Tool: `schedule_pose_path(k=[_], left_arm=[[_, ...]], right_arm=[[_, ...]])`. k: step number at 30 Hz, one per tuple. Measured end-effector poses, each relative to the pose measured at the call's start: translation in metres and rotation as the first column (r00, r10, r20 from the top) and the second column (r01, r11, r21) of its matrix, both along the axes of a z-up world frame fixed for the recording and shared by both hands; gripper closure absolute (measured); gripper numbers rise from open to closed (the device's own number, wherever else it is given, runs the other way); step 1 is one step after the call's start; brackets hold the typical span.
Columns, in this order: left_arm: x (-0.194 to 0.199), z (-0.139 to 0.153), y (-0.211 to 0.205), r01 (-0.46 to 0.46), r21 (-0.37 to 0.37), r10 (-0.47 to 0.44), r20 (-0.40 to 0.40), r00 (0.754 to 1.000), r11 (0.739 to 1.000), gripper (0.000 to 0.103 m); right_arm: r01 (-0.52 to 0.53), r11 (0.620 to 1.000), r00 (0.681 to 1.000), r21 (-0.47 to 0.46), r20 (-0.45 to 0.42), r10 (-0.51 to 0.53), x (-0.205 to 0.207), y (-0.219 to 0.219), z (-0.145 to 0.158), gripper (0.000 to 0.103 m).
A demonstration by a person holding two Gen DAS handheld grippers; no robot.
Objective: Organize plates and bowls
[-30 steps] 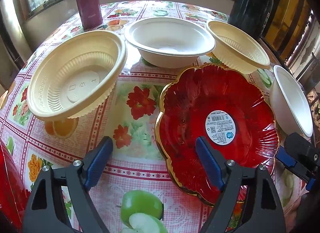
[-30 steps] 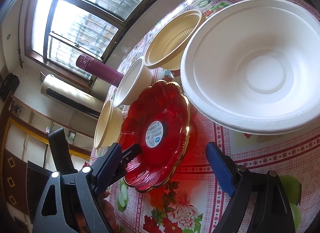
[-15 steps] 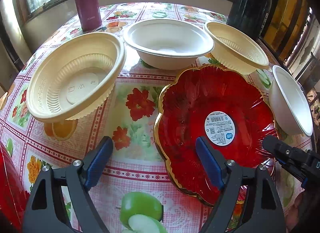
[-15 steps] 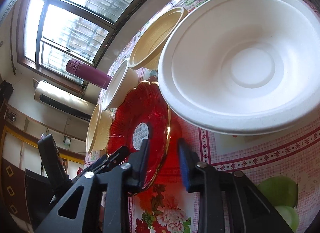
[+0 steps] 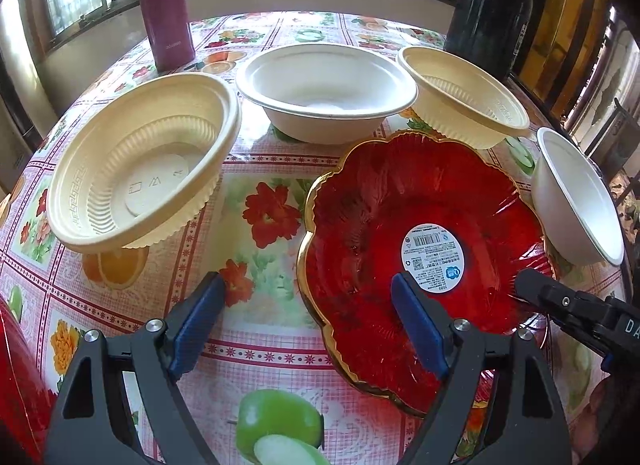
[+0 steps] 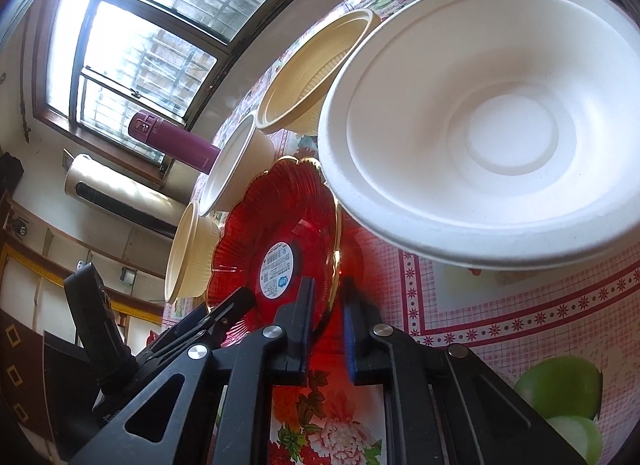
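A red flower-shaped glass plate (image 5: 384, 233) with a gold rim and a white sticker lies on the floral tablecloth. My right gripper (image 6: 327, 297) is shut on its near-right rim (image 6: 335, 249); it shows at the plate's right edge in the left wrist view (image 5: 532, 289). My left gripper (image 5: 308, 317) is open and empty, its right finger over the plate's near edge. A cream ribbed bowl (image 5: 140, 165) sits left, a white bowl (image 5: 324, 89) behind, another cream bowl (image 5: 460, 93) back right, and a white bowl (image 5: 576, 197) at the right.
A maroon flask (image 5: 164, 5) stands at the back left and a black container (image 5: 488, 13) at the back right. A second red plate's edge (image 5: 16, 377) shows at the near left. The table edge runs close on the right.
My right gripper closed from wide open onto the red plate's rim. The left gripper stayed open and barely moved.
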State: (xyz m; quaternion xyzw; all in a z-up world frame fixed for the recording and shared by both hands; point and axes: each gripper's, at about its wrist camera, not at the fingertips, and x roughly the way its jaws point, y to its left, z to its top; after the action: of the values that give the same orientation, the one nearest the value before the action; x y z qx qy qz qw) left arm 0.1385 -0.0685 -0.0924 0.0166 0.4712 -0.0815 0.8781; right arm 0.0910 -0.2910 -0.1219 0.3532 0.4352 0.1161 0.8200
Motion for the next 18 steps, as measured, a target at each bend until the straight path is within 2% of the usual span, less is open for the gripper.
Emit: schedule_pose_path(k=[4, 6, 8, 12, 14, 18], left_arm=[[0.0012, -0.0005, 0.0007, 0.006, -0.002, -0.006, 0.003, 1.000, 1.000, 0.018], [0.0013, -0.0001, 0.0012, 0.009, -0.003, -0.009, 0.008, 1.000, 1.000, 0.022], [0.0004, 0.0014, 0.0028, 0.015, -0.010, -0.014, 0.016, 1.000, 1.000, 0.033], [0.0007, 0.0027, 0.0037, 0.018, -0.017, -0.018, 0.028, 0.999, 1.000, 0.044], [0.0006, 0.0033, 0.0042, 0.021, -0.023, -0.020, 0.032, 0.999, 1.000, 0.054], [0.0000, 0.0039, 0.0036, 0.031, -0.035, -0.030, 0.038, 0.999, 0.999, 0.062]], right_arm=[[-0.003, 1.000, 1.000, -0.014, 0.005, 0.003, 0.0010, 0.0012, 0.0006, 0.092], [-0.005, 1.000, 1.000, -0.019, 0.006, 0.005, 0.0017, 0.0013, 0.0008, 0.092], [-0.004, 1.000, 1.000, -0.017, 0.005, 0.004, 0.0021, 0.0012, 0.0005, 0.092], [-0.004, 1.000, 1.000, -0.017, 0.006, 0.004, 0.0025, 0.0032, 0.0005, 0.092], [-0.004, 1.000, 1.000, -0.016, 0.006, 0.004, 0.0026, 0.0034, 0.0006, 0.092], [-0.005, 1.000, 1.000, -0.017, 0.006, 0.005, 0.0029, 0.0029, 0.0002, 0.092]])
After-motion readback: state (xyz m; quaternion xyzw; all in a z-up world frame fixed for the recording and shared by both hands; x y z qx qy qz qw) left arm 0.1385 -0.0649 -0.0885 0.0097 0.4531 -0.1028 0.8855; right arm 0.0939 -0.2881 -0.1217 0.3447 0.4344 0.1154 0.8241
